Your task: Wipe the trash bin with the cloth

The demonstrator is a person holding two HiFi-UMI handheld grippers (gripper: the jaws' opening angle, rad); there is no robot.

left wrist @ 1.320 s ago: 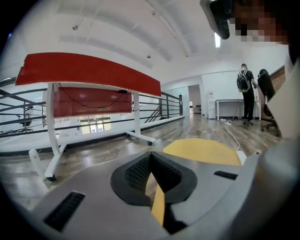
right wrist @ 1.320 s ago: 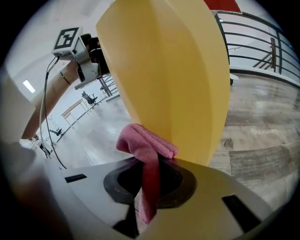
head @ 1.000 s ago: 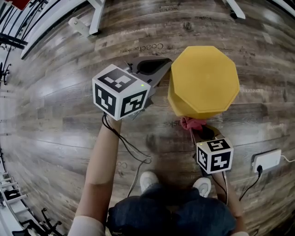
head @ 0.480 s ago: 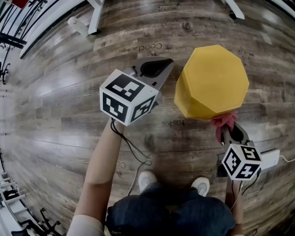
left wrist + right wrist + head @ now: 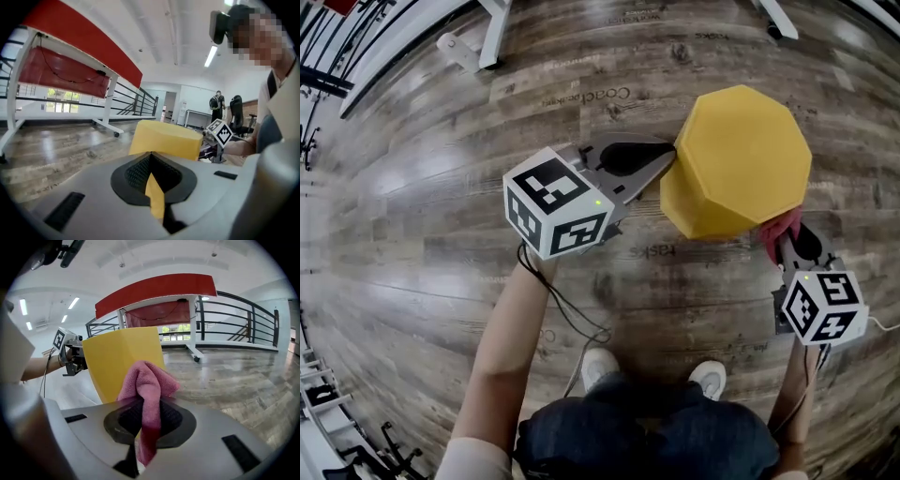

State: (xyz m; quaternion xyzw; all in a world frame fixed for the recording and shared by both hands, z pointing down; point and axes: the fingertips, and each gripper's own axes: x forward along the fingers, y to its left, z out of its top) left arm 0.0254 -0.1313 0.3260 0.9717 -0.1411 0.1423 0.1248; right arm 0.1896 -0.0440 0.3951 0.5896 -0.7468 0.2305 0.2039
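A yellow eight-sided trash bin (image 5: pixel 741 159) stands on the wood floor with its flat closed face up. My left gripper (image 5: pixel 670 161) is shut, and its tip is at the bin's left wall. In the left gripper view the bin (image 5: pixel 164 138) fills the space just ahead, and a sliver of yellow shows between the closed jaws (image 5: pixel 150 171). My right gripper (image 5: pixel 787 242) is shut on a pink cloth (image 5: pixel 780 228), which lies against the bin's lower right side. In the right gripper view the cloth (image 5: pixel 147 385) bulges out of the jaws in front of the bin wall (image 5: pixel 122 362).
White table legs (image 5: pixel 492 33) stand on the floor at the back left. A red-topped table (image 5: pixel 70 51) and black railings (image 5: pixel 243 319) lie beyond the bin. The person's shoes (image 5: pixel 605 366) and a loose black cable (image 5: pixel 572 319) are close in front.
My right gripper has carried the cloth from the bin's front side round to its right side. The bin has shifted to the right. My left gripper has followed it to its left wall.
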